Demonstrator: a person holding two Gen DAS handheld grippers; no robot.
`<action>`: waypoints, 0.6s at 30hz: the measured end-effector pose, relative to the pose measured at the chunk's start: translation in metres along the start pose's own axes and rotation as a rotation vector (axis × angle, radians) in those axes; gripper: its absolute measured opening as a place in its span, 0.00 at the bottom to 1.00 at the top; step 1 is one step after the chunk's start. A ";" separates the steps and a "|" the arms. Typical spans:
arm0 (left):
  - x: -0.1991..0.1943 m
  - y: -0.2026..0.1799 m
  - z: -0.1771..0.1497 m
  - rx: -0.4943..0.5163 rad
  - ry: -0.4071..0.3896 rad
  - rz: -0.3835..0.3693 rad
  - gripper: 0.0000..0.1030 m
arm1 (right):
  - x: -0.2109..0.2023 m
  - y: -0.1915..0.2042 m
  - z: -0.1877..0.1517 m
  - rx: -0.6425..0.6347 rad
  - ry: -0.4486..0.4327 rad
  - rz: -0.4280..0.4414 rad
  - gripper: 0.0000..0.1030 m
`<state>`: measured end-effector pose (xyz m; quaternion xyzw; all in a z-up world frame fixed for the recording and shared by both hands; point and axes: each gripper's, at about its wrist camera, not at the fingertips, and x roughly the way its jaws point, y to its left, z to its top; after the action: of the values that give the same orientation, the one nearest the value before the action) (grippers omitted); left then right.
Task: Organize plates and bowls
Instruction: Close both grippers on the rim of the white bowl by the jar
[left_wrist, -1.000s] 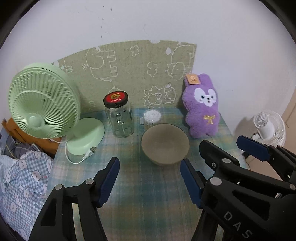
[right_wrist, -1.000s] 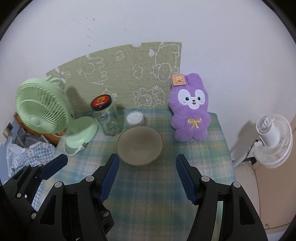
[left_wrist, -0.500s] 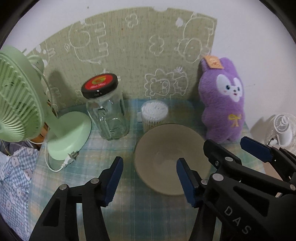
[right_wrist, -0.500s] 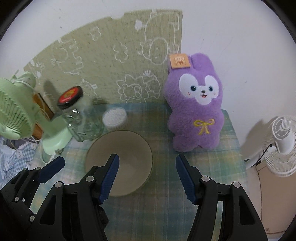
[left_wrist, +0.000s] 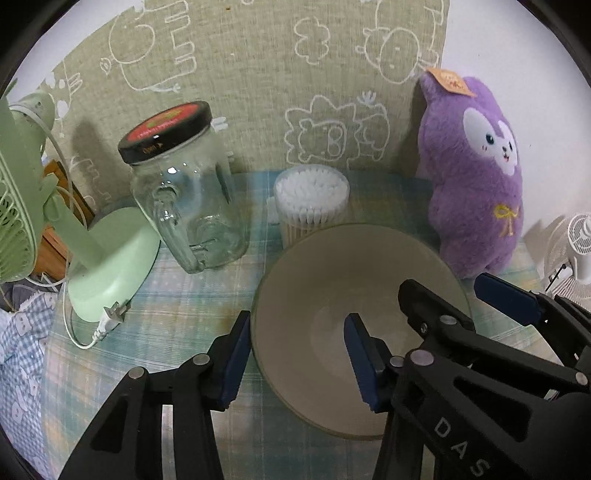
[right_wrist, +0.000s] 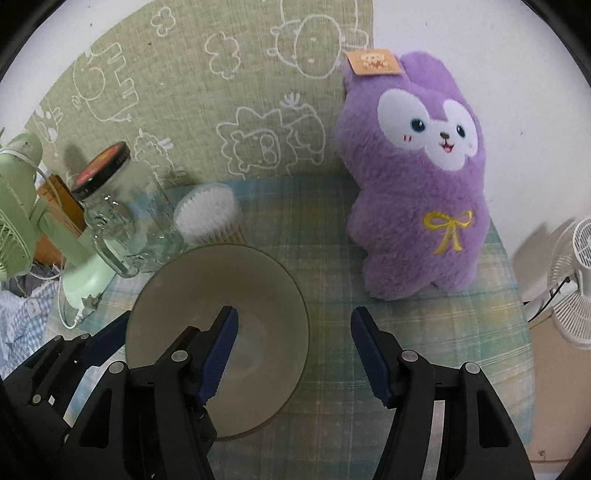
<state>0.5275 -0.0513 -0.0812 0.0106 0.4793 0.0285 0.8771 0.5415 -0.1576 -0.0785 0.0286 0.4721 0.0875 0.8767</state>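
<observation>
Sitting low at centre on the plaid-covered bench: round beige ceramic bowl. Crowding its upper edge: clear tub of cotton swabs, glass jar with black-and-red lid; purple plush rabbit standing at upper right, green desk fan at left. Straddling the bowl's left and right rims, released: left gripper, right gripper. Lying bare toward lower right: bench cloth.

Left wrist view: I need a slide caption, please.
Open left hand-held gripper straddles the bowl's left rim; right hand-held gripper alongside.
</observation>
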 end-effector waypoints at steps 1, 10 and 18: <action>0.002 0.000 0.000 0.000 0.003 0.000 0.50 | 0.002 0.000 0.000 0.000 0.002 -0.001 0.57; 0.019 0.003 -0.001 -0.008 0.048 -0.014 0.42 | 0.018 0.002 -0.003 0.007 0.036 0.010 0.32; 0.036 0.005 -0.002 -0.016 0.084 -0.033 0.32 | 0.036 0.003 -0.003 0.001 0.061 0.007 0.19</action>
<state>0.5445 -0.0443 -0.1125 -0.0058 0.5156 0.0182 0.8566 0.5583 -0.1483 -0.1091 0.0279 0.4985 0.0910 0.8617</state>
